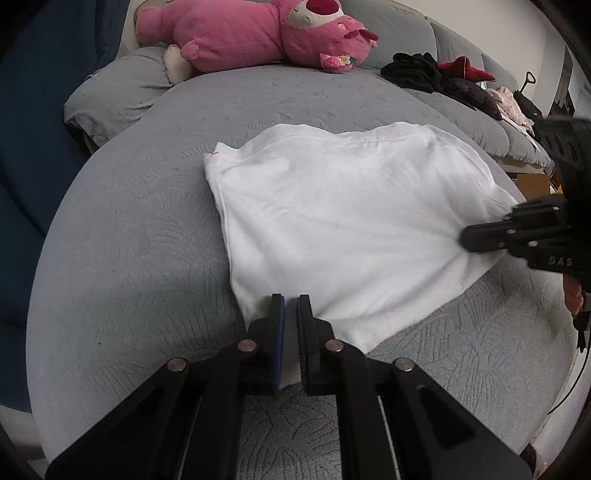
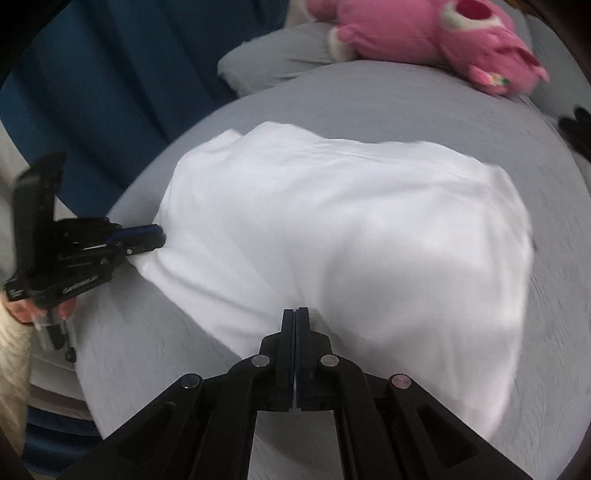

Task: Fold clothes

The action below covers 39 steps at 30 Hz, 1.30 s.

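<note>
Left wrist: left tongs (image 1: 290, 300) nipping white garment (image 1: 351, 221) | right tongs (image 2: 296, 312) clamped on it

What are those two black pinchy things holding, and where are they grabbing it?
Both hold the white cloth garment lying on the grey sofa cover. The left tool pinches its near edge; the right tool pinches another spot along the edge.

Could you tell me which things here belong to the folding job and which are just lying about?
Part of the job:
white garment, spread on the grey cover
left gripper, shut on its near edge
right gripper, shut on another edge

Just lying about:
pink plush toy
dark clothes pile
blue curtain
</note>
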### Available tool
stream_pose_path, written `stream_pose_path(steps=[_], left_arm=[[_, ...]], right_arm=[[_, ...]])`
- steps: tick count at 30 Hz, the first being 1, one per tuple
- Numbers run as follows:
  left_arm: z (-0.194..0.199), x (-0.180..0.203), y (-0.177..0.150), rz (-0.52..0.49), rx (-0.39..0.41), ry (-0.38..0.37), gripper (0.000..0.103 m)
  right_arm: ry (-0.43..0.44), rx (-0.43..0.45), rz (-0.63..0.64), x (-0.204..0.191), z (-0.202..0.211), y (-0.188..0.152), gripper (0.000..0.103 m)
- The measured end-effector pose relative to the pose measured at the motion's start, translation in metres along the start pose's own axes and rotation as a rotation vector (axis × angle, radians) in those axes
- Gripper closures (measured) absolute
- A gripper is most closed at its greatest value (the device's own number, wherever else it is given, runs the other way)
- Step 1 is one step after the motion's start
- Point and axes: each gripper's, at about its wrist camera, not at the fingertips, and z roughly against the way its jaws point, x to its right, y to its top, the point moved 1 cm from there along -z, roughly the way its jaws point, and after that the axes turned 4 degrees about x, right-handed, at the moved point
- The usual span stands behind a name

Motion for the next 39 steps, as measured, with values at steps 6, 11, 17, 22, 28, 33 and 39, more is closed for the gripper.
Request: stream_pose_path(steps=[6,11,17,22,28,33,39], left_arm=[[0.001,-0.002,0.000,-0.002,-0.004,-0.006,0.098],[0.002,-0.003,0.000,-0.004,-0.010,-0.009,0.098],[0.003,-0.004,0.000,-0.008,-0.019,-0.009,0.098],[0.010,-0.011,0.003,0.046,-0.030,-0.041,0.098],[0.065,-0.023,0.001,0.103,0.106,-0.018,0.051],[0.068,-0.030,-0.001,0.152,0.092,-0.048,0.051],[0.046,-0.024,-0.004,0.162,0.013,-0.072,0.051]], right_arm=[[0.002,0.035,-0.103,0.031,0.035,-0.033,0.103],[-0.108,0.038,-0.086,0.047,0.041,-0.044,0.103],[-0.337,0.003,-0.111,0.065,0.057,-0.051,0.098],[-0.221,0.103,-0.188,0.072,0.089,-0.057,0.098],[-0.181,0.192,-0.072,0.037,0.101,-0.058,0.055],[-0.189,0.152,-0.032,0.023,0.078,-0.056,0.055],[-0.265,0.112,0.040,0.013,0.063,-0.059,0.055]])
